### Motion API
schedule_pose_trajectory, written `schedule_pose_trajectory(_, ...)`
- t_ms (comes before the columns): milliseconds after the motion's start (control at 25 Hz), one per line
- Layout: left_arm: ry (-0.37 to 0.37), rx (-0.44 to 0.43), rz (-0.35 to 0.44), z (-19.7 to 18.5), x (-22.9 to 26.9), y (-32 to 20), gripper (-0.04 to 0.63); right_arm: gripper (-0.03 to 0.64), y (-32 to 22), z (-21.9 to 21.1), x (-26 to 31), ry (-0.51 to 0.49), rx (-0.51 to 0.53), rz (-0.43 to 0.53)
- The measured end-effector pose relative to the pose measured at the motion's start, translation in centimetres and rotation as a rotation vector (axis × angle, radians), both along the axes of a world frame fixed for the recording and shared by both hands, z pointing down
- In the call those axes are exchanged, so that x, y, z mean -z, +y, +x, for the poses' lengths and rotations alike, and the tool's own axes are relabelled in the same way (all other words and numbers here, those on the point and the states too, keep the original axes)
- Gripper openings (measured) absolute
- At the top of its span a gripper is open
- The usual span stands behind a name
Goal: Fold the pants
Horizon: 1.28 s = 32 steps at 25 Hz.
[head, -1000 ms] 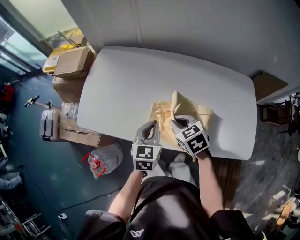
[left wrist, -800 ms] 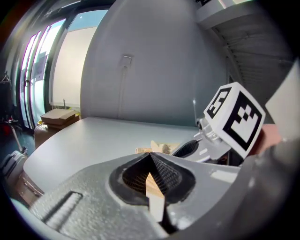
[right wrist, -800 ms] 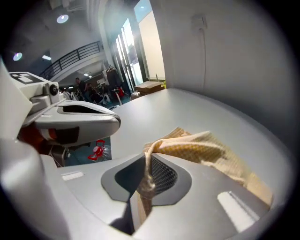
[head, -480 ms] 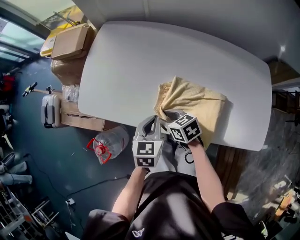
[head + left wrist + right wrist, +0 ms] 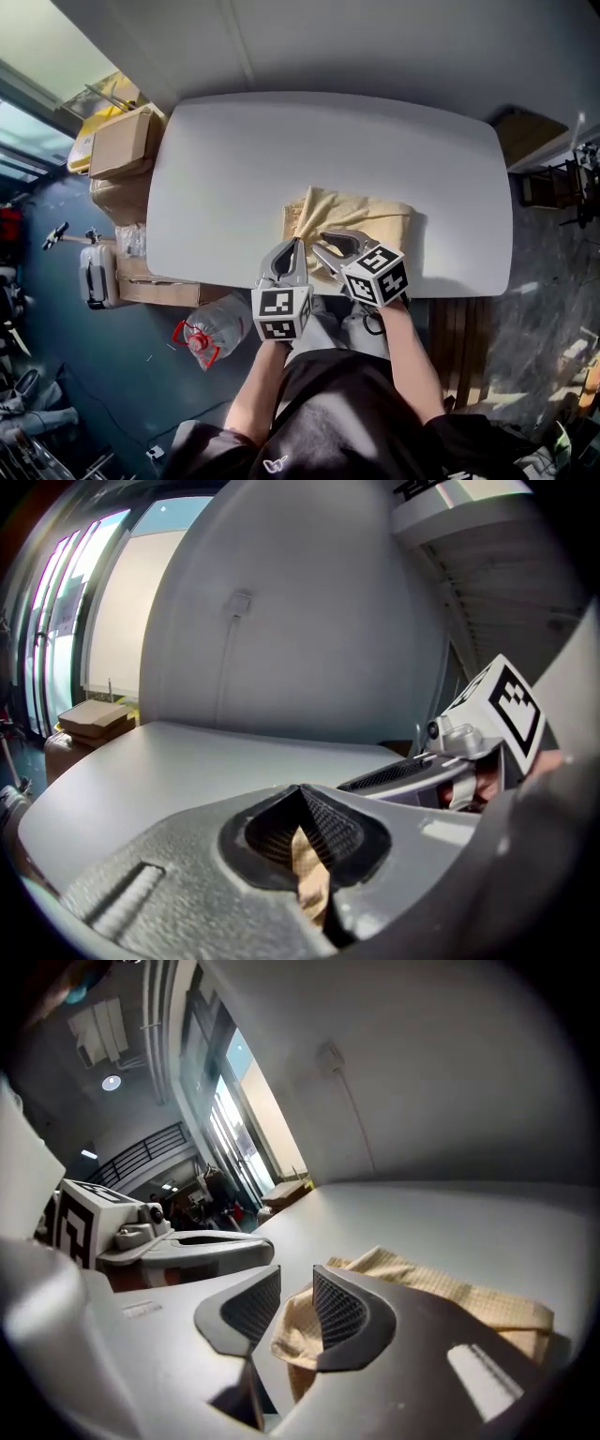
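Observation:
The tan pants lie as a folded rectangle near the front edge of the white table. My left gripper is at the pants' front left corner. In the left gripper view its jaws are shut on a pinch of tan cloth. My right gripper is just beside it at the front edge. Its jaws have just been closing but still stand apart, with a fold of the pants in the gap and the pads not pressing on it.
Cardboard boxes stand off the table's left end. A suitcase and a large water bottle are on the floor below them. A wooden piece sits past the table's far right corner.
A second ago a flap of the pants stood up at the right gripper; now the cloth lies flat and folded. The right gripper has rolled and its jaws stand apart. Both grippers stay at the front edge.

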State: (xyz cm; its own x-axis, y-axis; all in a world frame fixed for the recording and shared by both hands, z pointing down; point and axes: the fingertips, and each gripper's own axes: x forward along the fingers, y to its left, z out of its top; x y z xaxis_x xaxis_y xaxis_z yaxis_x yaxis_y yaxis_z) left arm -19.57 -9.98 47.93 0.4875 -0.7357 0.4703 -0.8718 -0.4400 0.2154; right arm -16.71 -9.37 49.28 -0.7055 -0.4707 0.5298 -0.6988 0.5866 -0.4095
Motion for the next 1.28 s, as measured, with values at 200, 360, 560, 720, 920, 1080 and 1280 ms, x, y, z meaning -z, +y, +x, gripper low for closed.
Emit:
schedule_pose_trajectory(200, 0.039, -0.127, 0.129, 6.5, 5.2, -3.2, 0.003, 0.027, -2.7, 6.7, 7.1, -0.043, -0.157, 0.209)
schedule_pose_trajectory(360, 0.09, -0.17, 0.163, 11.2, 9.0, -2.8, 0.005, 0.003, -2.2, 13.1, 13.1, -0.004, -0.287, 0.4)
schedule_pose_trajectory(560, 0.11, -0.239, 0.273, 16.1, 13.4, -2.9, 0.004, 0.003, -1.5, 19.2, 19.0, 0.039, -0.506, 0.64)
schedule_pose_trajectory(720, 0.127, -0.262, 0.343, 18.4, 16.2, -2.9, 0.003, 0.003, -1.1, 21.3, 21.2, 0.049, -0.544, 0.694)
schedule_pose_trajectory(920, 0.068, -0.224, 0.453, 17.4, 19.2, -2.6, 0.003, 0.003, 0.1, 22.0, 24.4, -0.029, -0.542, 0.748)
schedule_pose_trajectory(1080, 0.087, -0.171, 0.51, 16.2, 21.1, -3.1, 0.003, 0.003, -0.3, 22.4, 24.7, 0.001, -0.555, 0.763)
schedule_pose_trajectory(1280, 0.125, -0.156, 0.499, 15.5, 22.2, -3.0, 0.003, 0.003, -0.8, 21.8, 24.6, 0.011, -0.53, 0.762)
